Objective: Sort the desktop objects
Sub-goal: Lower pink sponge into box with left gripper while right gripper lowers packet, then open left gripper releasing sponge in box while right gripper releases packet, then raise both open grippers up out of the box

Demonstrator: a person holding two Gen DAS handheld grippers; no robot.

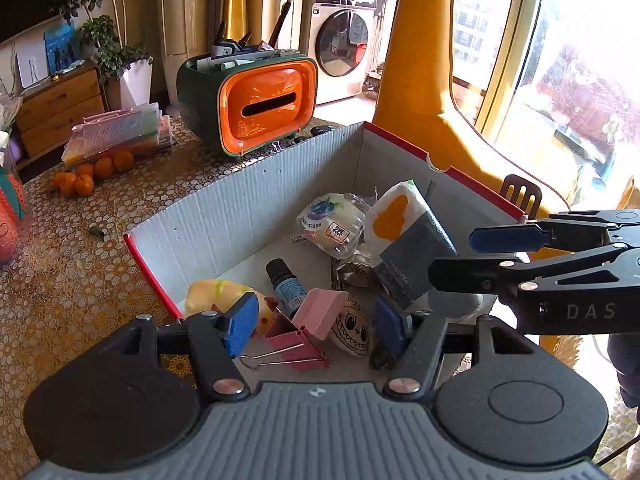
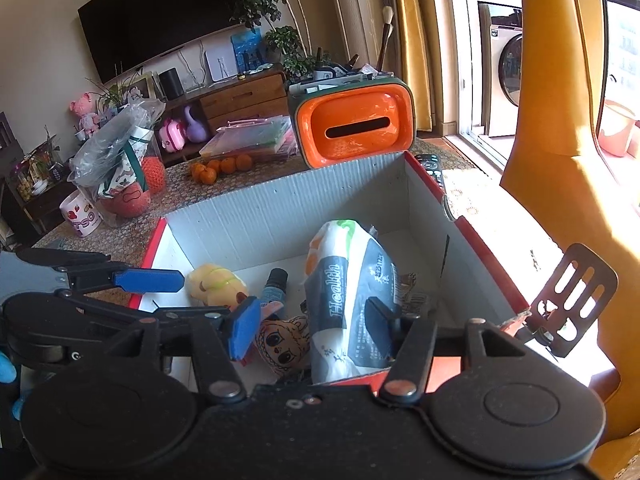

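Both tools, left (image 1: 316,326) and right (image 2: 308,326), spread apart above the "Health" tissue pack (image 2: 344,292).

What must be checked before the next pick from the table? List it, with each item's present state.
1. Left gripper open, nothing between its pads: ok.
2. Right gripper open; tissue pack stands between its fingers, contact with the pads unclear: cannot tell.
3. Pink binder clip lying inside the cardboard box: ok.
4. Small dark bottle and yellow plush toy resting on the box floor: ok.
5. The two grippers apart from each other over the box: ok.
6. Oranges on the table, outside the box: not ok.
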